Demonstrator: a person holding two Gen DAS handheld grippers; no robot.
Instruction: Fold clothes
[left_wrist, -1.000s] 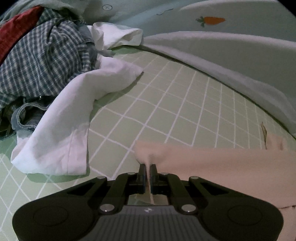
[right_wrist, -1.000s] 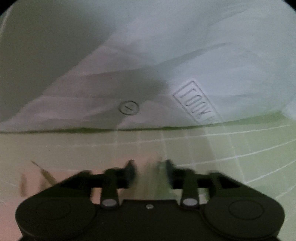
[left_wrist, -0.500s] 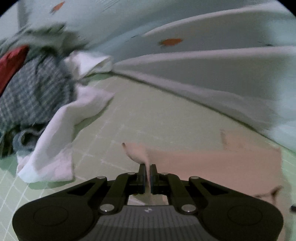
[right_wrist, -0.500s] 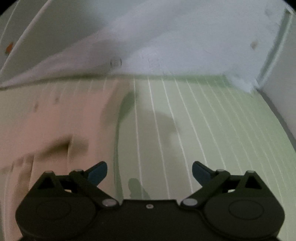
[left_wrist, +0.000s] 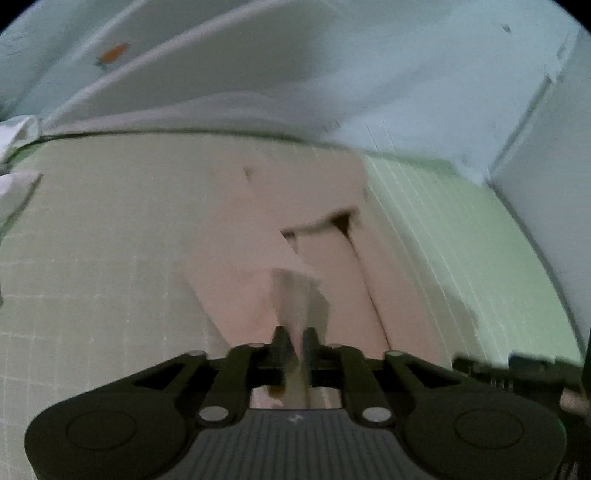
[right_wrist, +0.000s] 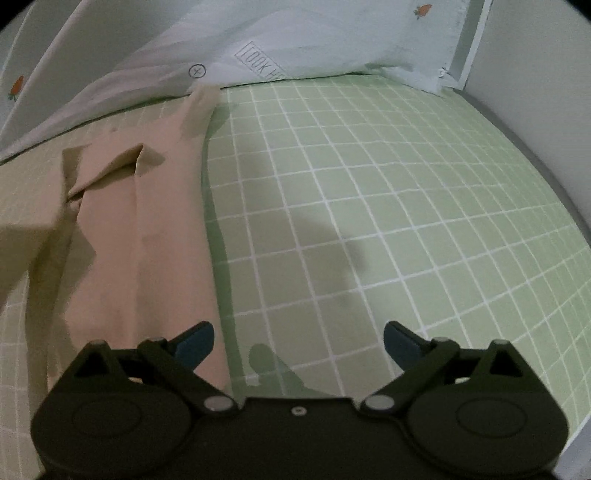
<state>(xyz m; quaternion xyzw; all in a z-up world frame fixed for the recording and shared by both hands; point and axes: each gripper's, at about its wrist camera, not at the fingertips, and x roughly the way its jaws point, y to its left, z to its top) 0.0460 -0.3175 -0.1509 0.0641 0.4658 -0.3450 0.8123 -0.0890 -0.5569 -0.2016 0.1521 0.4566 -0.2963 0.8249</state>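
A pale pink garment (left_wrist: 258, 221) lies spread on the green checked sheet (left_wrist: 461, 240). My left gripper (left_wrist: 295, 343) is shut on a raised fold of it and holds that fold above the rest of the cloth. In the right wrist view the pink garment (right_wrist: 147, 240) lies flat at the left, with a folded flap near its far end. My right gripper (right_wrist: 298, 339) is open and empty, low over the sheet (right_wrist: 369, 221), its left finger over the garment's right edge.
A white quilt with carrot prints (right_wrist: 295, 37) is bunched along the far edge of the bed. A white wall or board (right_wrist: 535, 92) borders the bed on the right. A bit of white cloth (left_wrist: 14, 184) shows at the far left.
My left gripper has swung right with the pink fold, so the clothes pile left its view. My right gripper let go of the garment, opened wide and pulled back to its right edge.
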